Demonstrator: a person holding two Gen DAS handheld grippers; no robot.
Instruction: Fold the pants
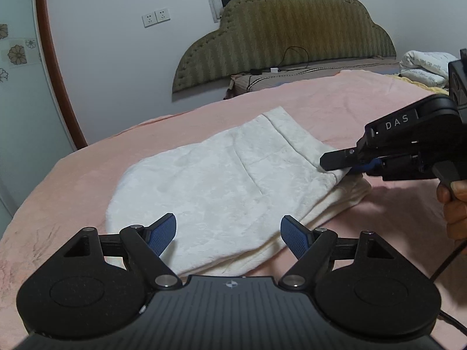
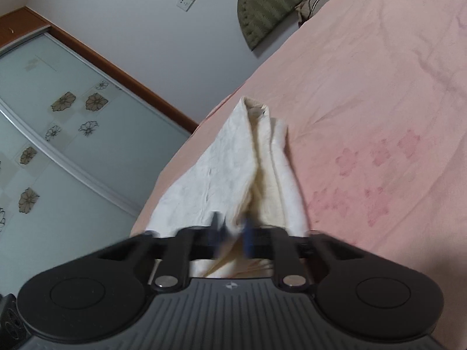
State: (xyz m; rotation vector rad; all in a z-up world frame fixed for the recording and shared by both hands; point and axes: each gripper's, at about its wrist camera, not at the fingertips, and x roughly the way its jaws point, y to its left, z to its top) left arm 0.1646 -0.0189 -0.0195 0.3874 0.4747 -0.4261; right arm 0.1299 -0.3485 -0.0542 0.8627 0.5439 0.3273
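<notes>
Left hand-held gripper point(image 1: 228, 234) hovers low over the near edge of the white pants point(image 1: 221, 186), its two blue-padded fingers point(image 1: 163, 233) spread wide apart with nothing between them — open and empty. Right hand-held gripper point(image 1: 340, 164) comes in from the right side, held level, its fingers pinched shut on the pants' right edge; from its own camera the fingertips are blurred, yet cloth bunches up between them point(image 2: 233, 230). Only part of the person's hand point(image 1: 454, 204) shows, wrapped around the grip at the frame's edge, the rest cut off.

One pair of pants lies folded into a thick stack on the bed point(image 1: 364, 110), over a pink blanket, near its left-hand edge. How many layers the stack has is hard to make out — the lower folds are tucked under the top one.

Beyond, an olive headboard point(image 1: 292, 29) leans on the wall, with a black cable point(image 1: 294, 58) trailing in front of it. Two wall sockets point(image 1: 156, 17) sit side by side. A rolled white quilt point(image 1: 423, 67) is half hidden behind the right hand-held gripper. A wardrobe door with flower decals point(image 2: 58, 116) stands past the bed.
</notes>
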